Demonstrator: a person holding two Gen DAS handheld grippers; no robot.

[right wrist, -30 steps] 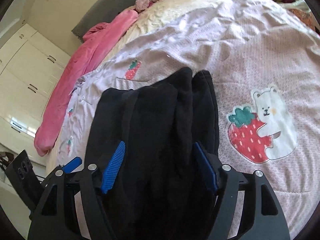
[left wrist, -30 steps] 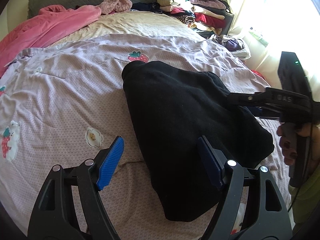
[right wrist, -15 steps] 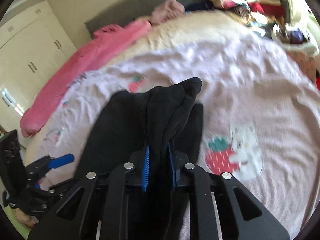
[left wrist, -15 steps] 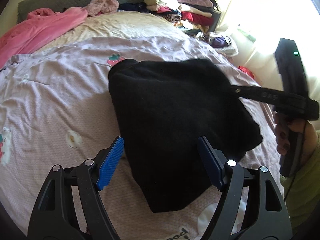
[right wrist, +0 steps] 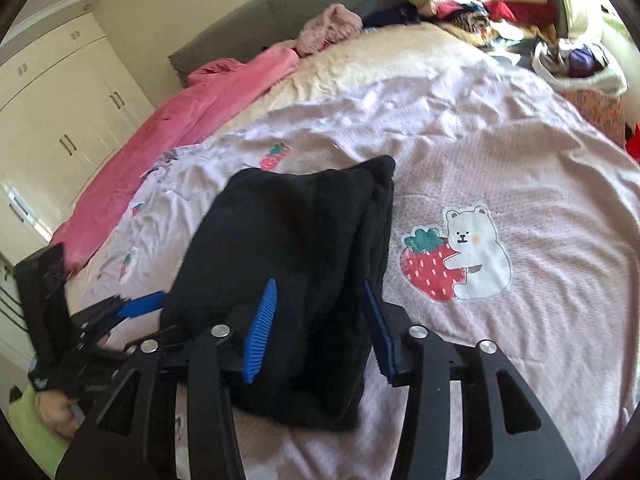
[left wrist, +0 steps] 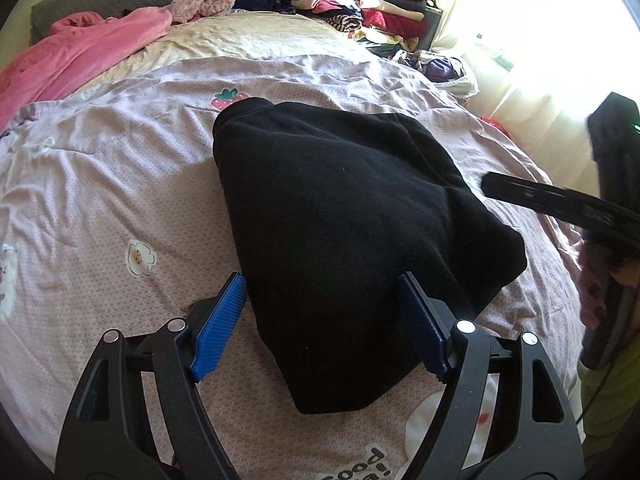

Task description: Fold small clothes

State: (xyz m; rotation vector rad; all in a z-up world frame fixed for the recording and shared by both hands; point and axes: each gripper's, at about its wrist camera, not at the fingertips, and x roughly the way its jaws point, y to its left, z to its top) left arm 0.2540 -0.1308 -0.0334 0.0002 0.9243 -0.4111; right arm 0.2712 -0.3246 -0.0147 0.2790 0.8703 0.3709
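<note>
A folded black garment (left wrist: 344, 224) lies on the lilac printed bedspread (left wrist: 100, 184). My left gripper (left wrist: 320, 320) is open, its blue pads either side of the garment's near end, just above it. In the right wrist view the same garment (right wrist: 296, 248) lies under my right gripper (right wrist: 320, 328), which is open with its blue pads astride the garment's near edge. The right gripper also shows at the right of the left wrist view (left wrist: 560, 204); the left gripper shows at the lower left of the right wrist view (right wrist: 140, 306).
A pink blanket (left wrist: 80, 52) lies along the far left of the bed. A pile of folded clothes (left wrist: 360, 8) sits at the far right corner, with a bag (right wrist: 580, 64) beside it. White wardrobes (right wrist: 60, 112) stand at the left. A bear and strawberry print (right wrist: 456, 256) marks the bedspread.
My right gripper was shut on a raised fold of the black garment half a second ago; now it is open and the fold lies down. My left gripper stayed open, shifting slightly.
</note>
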